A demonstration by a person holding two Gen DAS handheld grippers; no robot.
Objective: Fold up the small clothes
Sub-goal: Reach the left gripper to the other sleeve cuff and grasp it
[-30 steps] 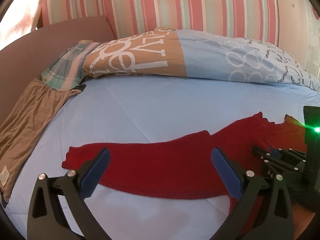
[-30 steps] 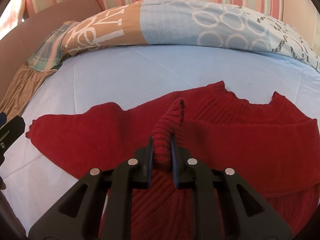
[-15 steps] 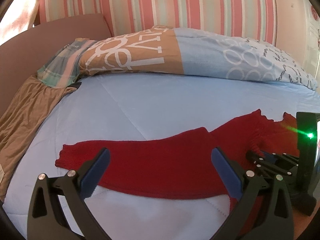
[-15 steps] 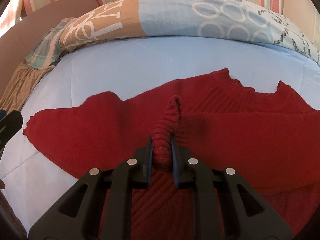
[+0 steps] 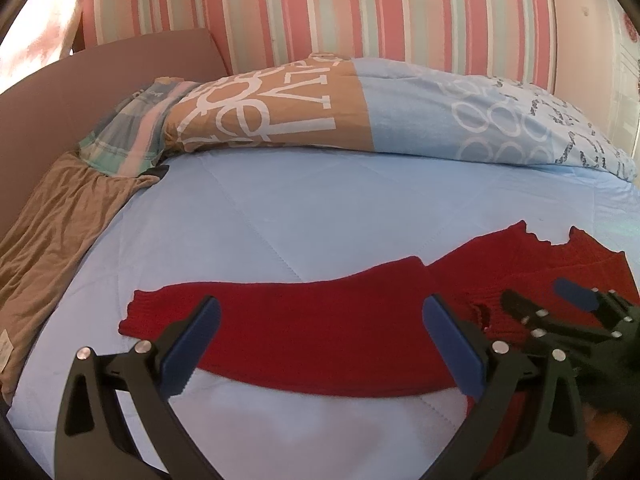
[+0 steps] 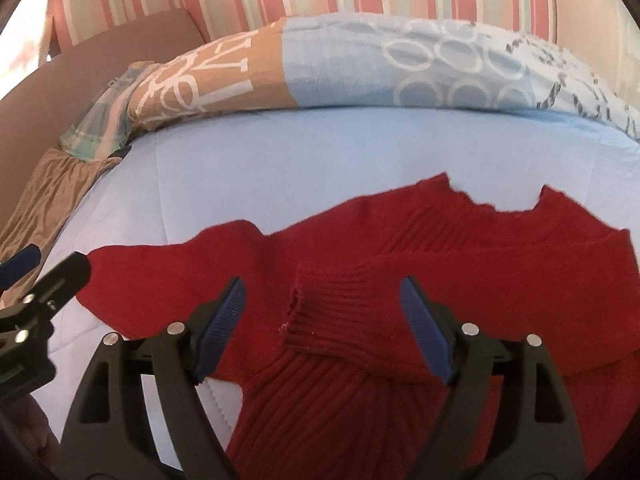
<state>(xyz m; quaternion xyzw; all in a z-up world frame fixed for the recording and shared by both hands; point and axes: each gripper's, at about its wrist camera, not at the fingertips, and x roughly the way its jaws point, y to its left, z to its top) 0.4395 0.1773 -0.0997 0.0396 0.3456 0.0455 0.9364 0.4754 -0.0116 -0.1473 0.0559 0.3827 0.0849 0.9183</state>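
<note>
Pale blue quilted bed [image 6: 320,160] ahead, red sweater [image 6: 460,256] spread flat just beyond both grippers. Right gripper [image 6: 322,320] opening, folded sleeve cuff [image 6: 320,312] lying loose between the jaws; left gripper [image 5: 322,336] wide, empty, above the outstretched sleeve [image 5: 280,312]. Likely to snag that cuff on a pad while pulling away, undoing the fold.

Your right gripper [image 6: 322,328], which pinched the red sweater's cuff [image 6: 316,320] upright a second ago, is opening its jaws, and the cuff has dropped flat across the sweater [image 6: 460,264] body, lying loose between the parted pads.
</note>
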